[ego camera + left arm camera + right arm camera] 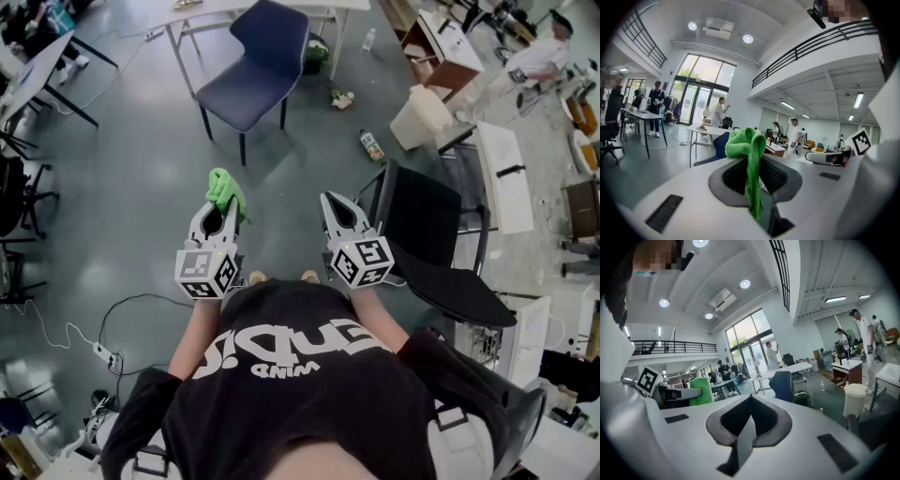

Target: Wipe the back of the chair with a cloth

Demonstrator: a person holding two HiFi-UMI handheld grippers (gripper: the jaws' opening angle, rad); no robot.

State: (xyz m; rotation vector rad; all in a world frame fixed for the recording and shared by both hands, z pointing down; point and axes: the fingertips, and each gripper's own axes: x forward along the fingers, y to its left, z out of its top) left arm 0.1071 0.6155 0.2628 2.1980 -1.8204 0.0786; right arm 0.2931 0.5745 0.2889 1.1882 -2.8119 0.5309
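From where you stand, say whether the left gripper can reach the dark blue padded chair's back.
Probably not yet: the left gripper, shut on the fuzzy green cloth, is short of the dark blue chair. Only bare floor lies between.

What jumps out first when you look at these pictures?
The bright green fuzzy cloth, pinched in the left gripper, stands out against the grey floor. Ahead stands a dark blue padded chair, and a black chair sits just beside the empty, shut right gripper.

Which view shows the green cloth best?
Left gripper view: cloth large and centred, clamped in the left gripper. Head view shows a small green bunch at its tip; right gripper view, a green patch at left.
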